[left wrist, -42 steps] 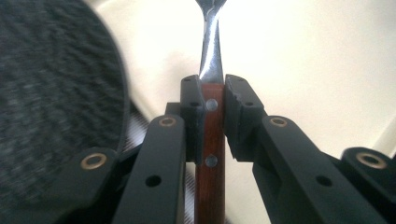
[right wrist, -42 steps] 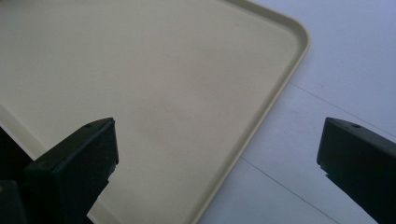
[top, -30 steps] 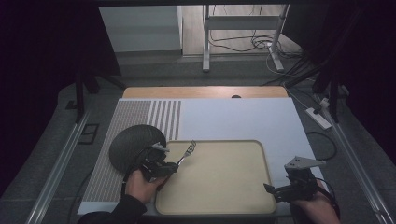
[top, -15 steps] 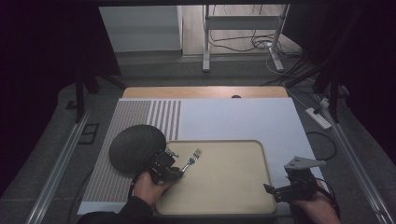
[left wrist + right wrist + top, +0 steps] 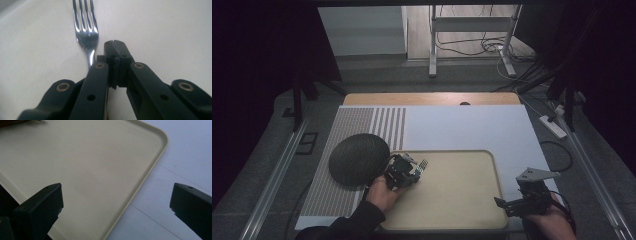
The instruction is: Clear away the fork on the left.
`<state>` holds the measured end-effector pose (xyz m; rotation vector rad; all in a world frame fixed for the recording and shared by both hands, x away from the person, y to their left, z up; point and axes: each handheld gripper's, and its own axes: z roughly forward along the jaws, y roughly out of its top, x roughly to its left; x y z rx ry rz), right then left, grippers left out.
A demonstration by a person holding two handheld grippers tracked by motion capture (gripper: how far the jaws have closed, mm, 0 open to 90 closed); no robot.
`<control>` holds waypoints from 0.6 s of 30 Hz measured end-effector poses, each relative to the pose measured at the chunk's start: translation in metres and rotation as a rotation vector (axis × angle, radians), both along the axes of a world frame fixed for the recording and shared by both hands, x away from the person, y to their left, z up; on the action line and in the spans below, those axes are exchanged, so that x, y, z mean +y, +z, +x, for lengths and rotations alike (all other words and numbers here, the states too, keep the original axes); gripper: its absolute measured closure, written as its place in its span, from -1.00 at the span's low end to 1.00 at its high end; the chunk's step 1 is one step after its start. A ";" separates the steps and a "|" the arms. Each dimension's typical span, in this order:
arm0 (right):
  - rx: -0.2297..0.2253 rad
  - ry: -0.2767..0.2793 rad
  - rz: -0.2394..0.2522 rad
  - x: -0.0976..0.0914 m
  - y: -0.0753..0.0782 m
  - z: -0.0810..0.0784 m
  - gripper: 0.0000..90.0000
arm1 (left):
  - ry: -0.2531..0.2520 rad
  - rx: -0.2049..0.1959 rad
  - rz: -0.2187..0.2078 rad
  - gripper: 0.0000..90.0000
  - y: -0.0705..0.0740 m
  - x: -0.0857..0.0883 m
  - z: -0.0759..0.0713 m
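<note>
A silver fork (image 5: 86, 27) lies low over the beige tray (image 5: 462, 200), tines pointing away from me. Its handle runs in under the left jaw of my left gripper (image 5: 115, 42), whose jaws are pressed together; the grip point itself is hidden. From above, that gripper (image 5: 412, 172) sits at the tray's near-left corner with the fork (image 5: 422, 165) sticking out to the right. At the tray's front right corner my right gripper (image 5: 507, 205) is held wide open; in its own view nothing sits inside that gripper (image 5: 117, 202), which spans the tray's rim (image 5: 147, 172).
A dark round woven mat (image 5: 358, 159) lies just left of the tray, touching the left hand. Both rest on a white board (image 5: 472, 127) with a striped patch (image 5: 362, 125) at left. A power strip (image 5: 553, 126) and cables lie off to the right.
My left gripper has moved right from the dark mat's edge onto the tray, taking the fork with it. The right gripper has stayed put, open.
</note>
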<state>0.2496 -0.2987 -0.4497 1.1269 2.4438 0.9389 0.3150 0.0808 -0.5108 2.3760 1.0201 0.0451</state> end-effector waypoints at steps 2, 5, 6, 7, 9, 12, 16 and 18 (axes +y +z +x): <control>-0.002 0.002 0.001 0.000 0.000 0.000 -1.00 | 0.018 -0.010 0.004 0.98 -0.006 -0.002 0.004; 0.000 0.002 0.004 0.000 0.000 -0.001 -1.00 | 0.052 -0.012 0.022 0.98 -0.005 0.004 0.006; 0.000 0.004 0.003 0.000 0.000 0.000 -1.00 | 0.065 -0.012 0.027 0.98 -0.005 0.007 0.007; 0.000 0.005 0.003 0.000 0.000 0.000 -1.00 | 0.077 -0.004 0.023 0.98 -0.005 0.010 0.009; 0.000 0.005 0.002 0.000 0.000 -0.001 -1.00 | 0.101 0.004 0.022 0.98 -0.005 0.017 0.010; -0.001 0.006 0.002 0.000 0.000 -0.001 -1.00 | 0.117 0.011 0.024 0.98 -0.004 0.022 0.011; 0.001 0.007 0.004 0.000 0.000 -0.001 -1.00 | 0.145 0.025 0.021 0.98 -0.004 0.030 0.012; 0.002 0.007 0.002 0.000 0.000 -0.001 -1.00 | 0.159 0.030 0.019 0.98 -0.005 0.035 0.013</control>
